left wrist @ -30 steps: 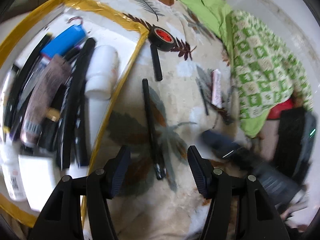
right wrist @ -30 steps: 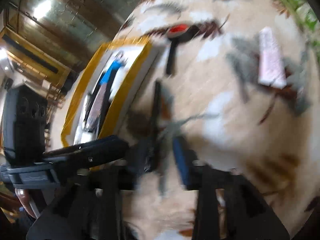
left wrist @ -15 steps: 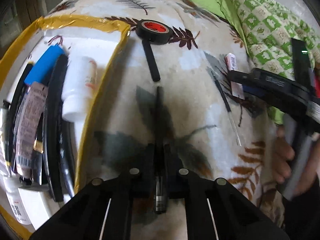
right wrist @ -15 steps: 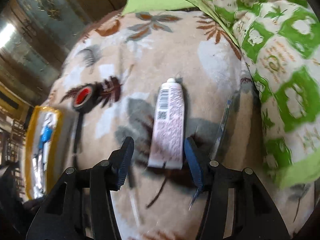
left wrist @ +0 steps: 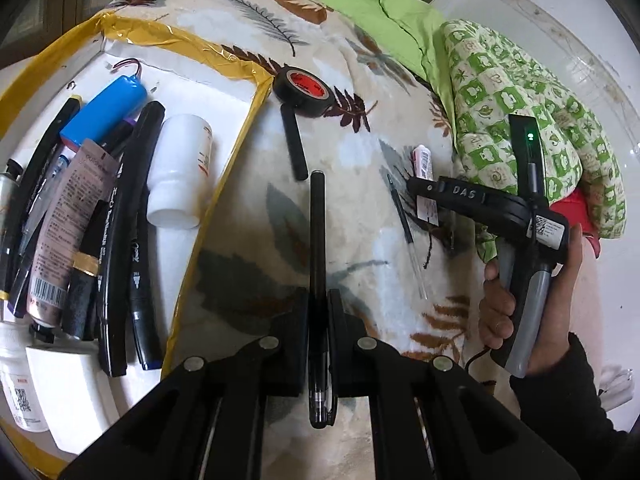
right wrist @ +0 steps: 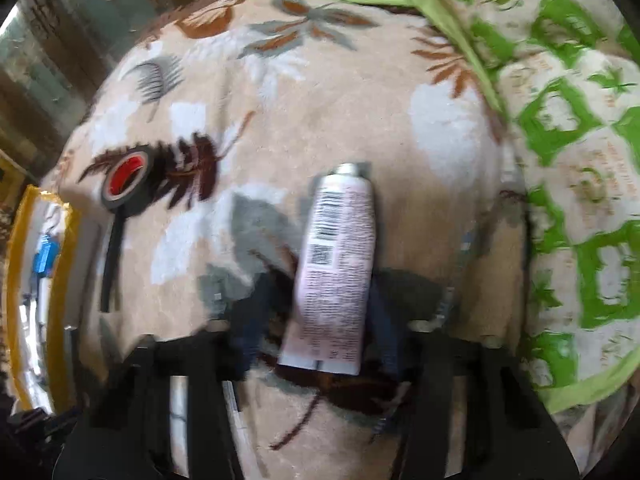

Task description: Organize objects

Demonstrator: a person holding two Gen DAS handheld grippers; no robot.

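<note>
My left gripper (left wrist: 319, 312) is shut on a long black pen (left wrist: 317, 240) that points away over the leaf-print blanket. My right gripper (right wrist: 320, 320) straddles a pink tube (right wrist: 336, 276) with a barcode; its blurred jaws sit close on both sides of the tube. The right gripper also shows in the left wrist view (left wrist: 480, 204), over the same tube (left wrist: 423, 160). A white tray with a yellow rim (left wrist: 240, 132) at the left holds pens, a blue battery pack (left wrist: 104, 112), a white bottle (left wrist: 180, 172) and tubes.
A black tape roll with a red core (left wrist: 304, 86) and a short black stick (left wrist: 294, 144) lie beside the tray's far corner. A thin pen refill (left wrist: 404, 216) lies left of the tube. A green patterned cloth (left wrist: 520, 112) is heaped at the right.
My left gripper closed on the black pen and has lifted it slightly. My right gripper moved forward around the pink tube and its jaws have narrowed.
</note>
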